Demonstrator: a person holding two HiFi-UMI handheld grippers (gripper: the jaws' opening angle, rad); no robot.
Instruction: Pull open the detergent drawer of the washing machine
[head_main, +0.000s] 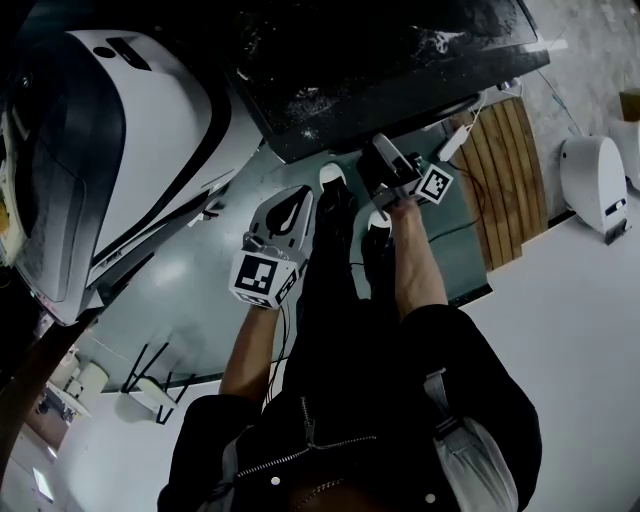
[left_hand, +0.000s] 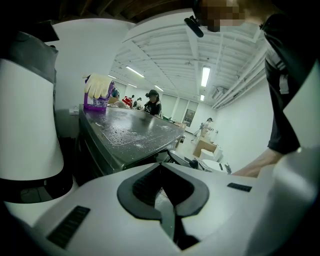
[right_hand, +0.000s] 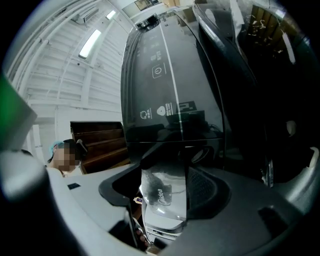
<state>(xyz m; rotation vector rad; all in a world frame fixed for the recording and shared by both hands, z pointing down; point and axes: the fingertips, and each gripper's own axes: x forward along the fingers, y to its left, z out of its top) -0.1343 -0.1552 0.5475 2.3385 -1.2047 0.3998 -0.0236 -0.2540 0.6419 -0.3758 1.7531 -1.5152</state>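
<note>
Both forearms reach forward: left gripper (head_main: 296, 205) hangs nearer, jaws together, empty; right gripper (head_main: 384, 156), jaws apart, faces the far washing machine (head_main: 380, 60).

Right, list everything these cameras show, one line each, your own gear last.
washing machine: one, dark grey, wet top, ahead of the person
purple container: one, on the machine's far corner
gloves: number unclear, pale yellow, on the purple container
big appliance: one, white and black, at the head view's left
slatted board: one, wooden, on the floor at right
small unit: one, white, far right
mat: one, green, underfoot
bystanders: several, far back in the left gripper view
shoes: two, white-toed, on the mat
left gripper: one, white, jaws shut, empty
right gripper: one, grey, jaws apart, at the machine's front
</note>
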